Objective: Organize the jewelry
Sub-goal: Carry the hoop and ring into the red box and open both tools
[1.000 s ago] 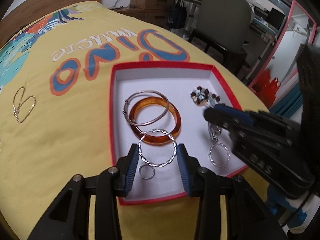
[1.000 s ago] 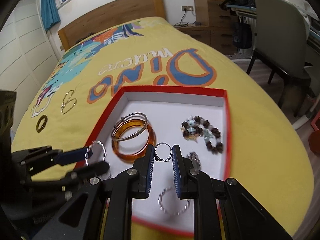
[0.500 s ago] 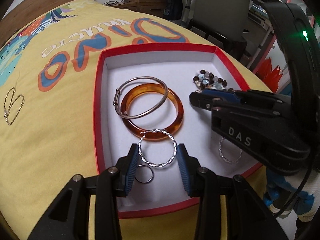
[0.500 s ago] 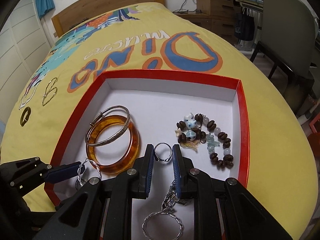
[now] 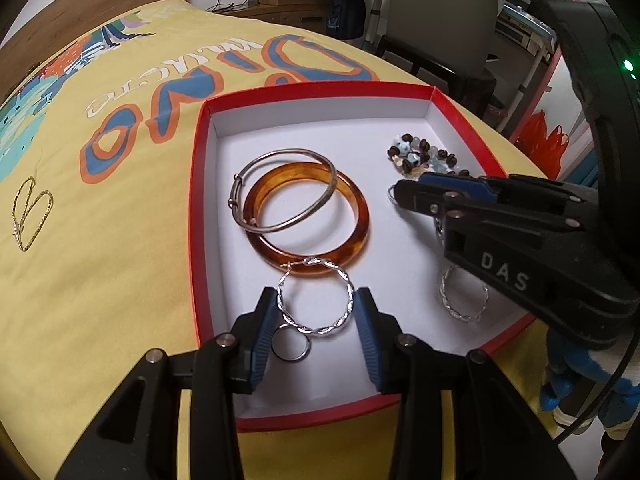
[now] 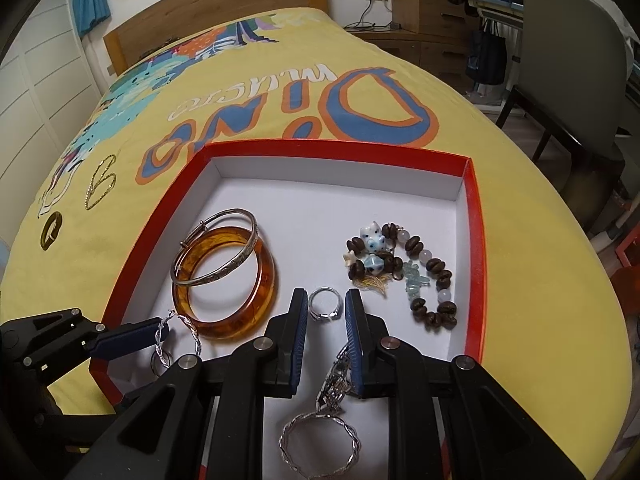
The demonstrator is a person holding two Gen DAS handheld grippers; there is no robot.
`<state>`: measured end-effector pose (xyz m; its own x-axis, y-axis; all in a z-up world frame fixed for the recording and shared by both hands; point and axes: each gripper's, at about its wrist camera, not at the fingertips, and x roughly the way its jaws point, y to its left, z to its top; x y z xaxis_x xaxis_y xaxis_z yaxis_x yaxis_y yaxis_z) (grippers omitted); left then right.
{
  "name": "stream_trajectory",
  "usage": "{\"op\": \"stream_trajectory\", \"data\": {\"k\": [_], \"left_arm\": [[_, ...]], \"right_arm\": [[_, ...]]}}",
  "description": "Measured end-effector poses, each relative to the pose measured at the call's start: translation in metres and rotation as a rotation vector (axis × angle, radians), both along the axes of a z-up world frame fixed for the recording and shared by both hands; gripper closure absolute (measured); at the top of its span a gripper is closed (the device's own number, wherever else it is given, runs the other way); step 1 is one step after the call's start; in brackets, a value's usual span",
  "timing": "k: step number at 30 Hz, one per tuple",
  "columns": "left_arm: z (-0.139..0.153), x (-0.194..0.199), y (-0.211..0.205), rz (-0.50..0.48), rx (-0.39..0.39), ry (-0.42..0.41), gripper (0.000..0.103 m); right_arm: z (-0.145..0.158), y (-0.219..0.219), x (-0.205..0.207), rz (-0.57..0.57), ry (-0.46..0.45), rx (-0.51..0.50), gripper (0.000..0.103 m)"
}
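Right gripper lower, ring clamped

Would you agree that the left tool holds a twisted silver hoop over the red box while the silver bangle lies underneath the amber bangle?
Not quite: the silver bangle lies on top of the amber bangle, not underneath, as the right wrist view shows. The rest holds: the left tool holds the twisted silver hoop over the red box.

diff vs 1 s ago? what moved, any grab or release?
The right gripper carried its silver ring forward and down over the red box, closer to the beaded bracelet. No grab or release. The left gripper still holds the twisted hoop earring; bangles unmoved.
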<state>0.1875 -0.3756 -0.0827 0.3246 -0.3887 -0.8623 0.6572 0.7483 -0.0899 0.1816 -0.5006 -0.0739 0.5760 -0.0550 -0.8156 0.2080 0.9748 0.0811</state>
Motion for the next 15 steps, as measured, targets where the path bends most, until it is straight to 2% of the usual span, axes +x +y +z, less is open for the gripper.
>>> {"op": "stream_trajectory", "data": {"k": [5,15], "left_arm": [[0.003,0.000,0.002,0.006,-0.010,0.019,0.065],[0.031,-0.015,0.000,-0.004,-0.026,-0.028,0.065]], "right_arm": [[0.007,-0.003,-0.005,-0.010,-0.012,0.002,0.076],[0.036,-0.010,-0.032,-0.045,-0.067,0.007,0.076]]}}
